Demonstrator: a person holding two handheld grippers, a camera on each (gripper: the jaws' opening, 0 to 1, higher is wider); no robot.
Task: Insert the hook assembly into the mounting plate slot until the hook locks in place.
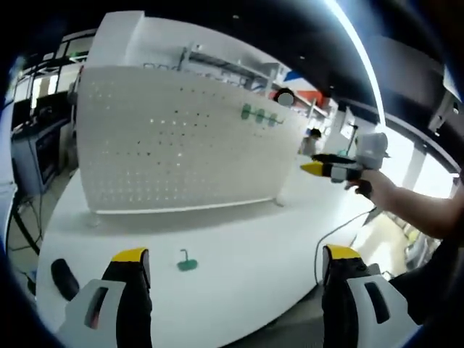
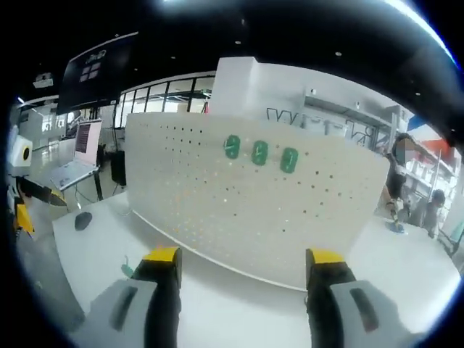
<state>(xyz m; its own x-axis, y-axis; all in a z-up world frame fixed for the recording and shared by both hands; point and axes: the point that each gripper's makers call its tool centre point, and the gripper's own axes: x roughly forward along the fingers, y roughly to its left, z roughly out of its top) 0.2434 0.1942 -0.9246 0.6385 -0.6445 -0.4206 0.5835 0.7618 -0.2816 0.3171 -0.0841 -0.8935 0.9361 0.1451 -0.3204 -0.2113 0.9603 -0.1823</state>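
A white pegboard plate (image 1: 174,145) stands upright on the white table (image 1: 246,232). Three green hook pieces (image 1: 259,114) hang in a row near its upper right. One loose green hook (image 1: 187,262) lies flat on the table in front of the board, between and just beyond my left gripper's (image 1: 235,257) open, empty jaws. In the right gripper view the same board (image 2: 254,210) faces me with the three green hooks (image 2: 259,154) on it. My right gripper (image 2: 243,257) is open and empty above the table. The loose hook (image 2: 127,270) peeks out beside its left jaw.
A hand holds the right gripper (image 1: 319,169) in the air past the board's right end. A black mouse (image 1: 64,278) lies at the table's left edge, and a cable (image 1: 326,235) runs off the right edge. A laptop (image 2: 80,156) and people (image 2: 399,181) are in the background.
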